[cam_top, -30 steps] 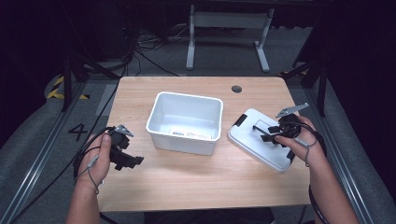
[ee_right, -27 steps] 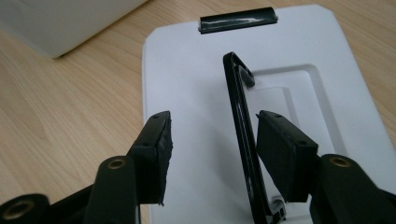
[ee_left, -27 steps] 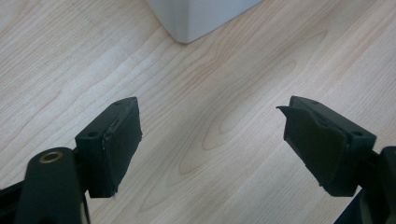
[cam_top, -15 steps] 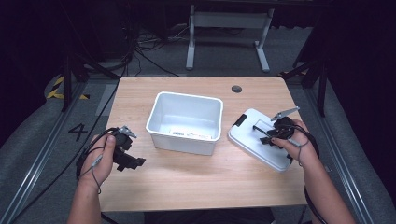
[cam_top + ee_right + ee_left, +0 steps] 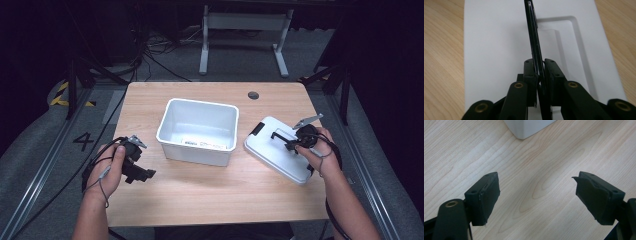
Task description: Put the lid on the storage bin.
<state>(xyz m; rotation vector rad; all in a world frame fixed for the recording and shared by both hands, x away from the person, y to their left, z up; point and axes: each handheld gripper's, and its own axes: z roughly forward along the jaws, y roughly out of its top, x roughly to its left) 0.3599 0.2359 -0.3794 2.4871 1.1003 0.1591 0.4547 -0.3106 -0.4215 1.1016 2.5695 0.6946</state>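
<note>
A white rectangular bin (image 5: pixel 199 151) stands open at the table's middle, with a label lying on its floor. To its right lies a white lid (image 5: pixel 272 152) with a thin black handle (image 5: pixel 279 135) on top. My right gripper (image 5: pixel 291 143) is over the lid, shut on that handle. In the right gripper view the handle (image 5: pixel 533 32) stands on edge, pinched between the jaws of the right gripper (image 5: pixel 539 68) above the lid (image 5: pixel 494 50). My left gripper (image 5: pixel 144 175) hovers over bare wood left of the bin, open, and the left gripper (image 5: pixel 536 197) holds nothing there.
A corner of the bin (image 5: pixel 526 127) shows just ahead of the left jaws. A small round grommet (image 5: pixel 253 95) sits in the tabletop at the back right. Bare wood runs along the front edge. Beyond the table are a dark floor, cables and a metal stand (image 5: pixel 245 22).
My right hand has shifted slightly over the lid and stays clamped on the handle. The left hand has barely moved. Bin and lid lie where they were.
</note>
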